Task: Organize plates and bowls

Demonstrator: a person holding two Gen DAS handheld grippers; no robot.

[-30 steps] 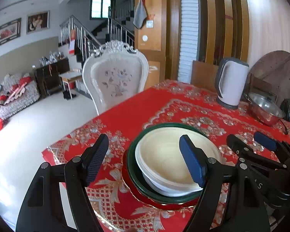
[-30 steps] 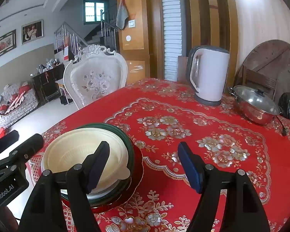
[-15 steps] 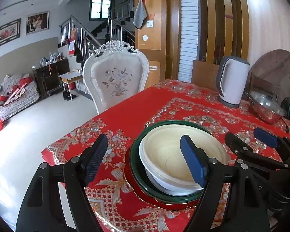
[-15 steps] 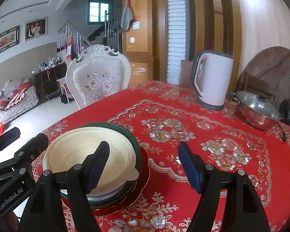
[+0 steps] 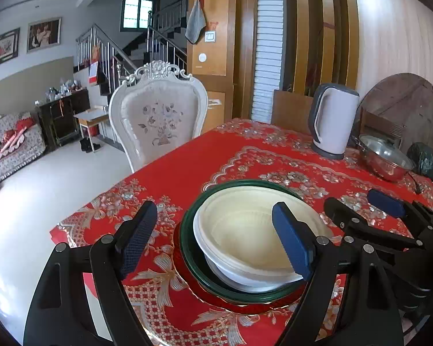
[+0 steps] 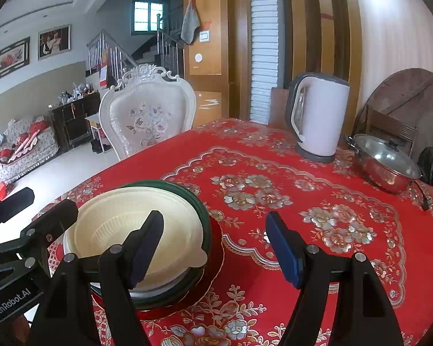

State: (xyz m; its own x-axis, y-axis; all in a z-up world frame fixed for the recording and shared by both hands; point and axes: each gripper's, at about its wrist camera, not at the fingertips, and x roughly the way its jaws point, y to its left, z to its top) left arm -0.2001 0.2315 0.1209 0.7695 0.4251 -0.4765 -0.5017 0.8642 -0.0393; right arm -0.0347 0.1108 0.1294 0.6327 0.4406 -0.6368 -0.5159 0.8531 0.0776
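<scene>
A cream bowl [image 5: 245,230] [image 6: 124,219] sits nested in a white bowl [image 5: 225,271]. Both rest on a green plate [image 5: 193,248] [image 6: 205,222], which lies on a red plate [image 5: 187,276] [image 6: 216,248] on the red tablecloth. My left gripper [image 5: 215,239] hovers at the near left of the stack. Its jaws are opening, and the pads touch nothing. My right gripper [image 6: 215,248] hangs open at the stack's right side, its left finger over the bowl's rim and nothing gripped. Each gripper also shows at the edge of the other's view.
A white electric kettle [image 5: 332,121] [image 6: 317,115] and a lidded steel pot [image 5: 384,158] [image 6: 386,164] stand at the far right of the table. A white carved chair [image 5: 158,121] faces the far edge. The table's left edge drops to the floor just beyond the stack.
The left gripper's jaws have spread a little wider. The stack and the right gripper have kept still.
</scene>
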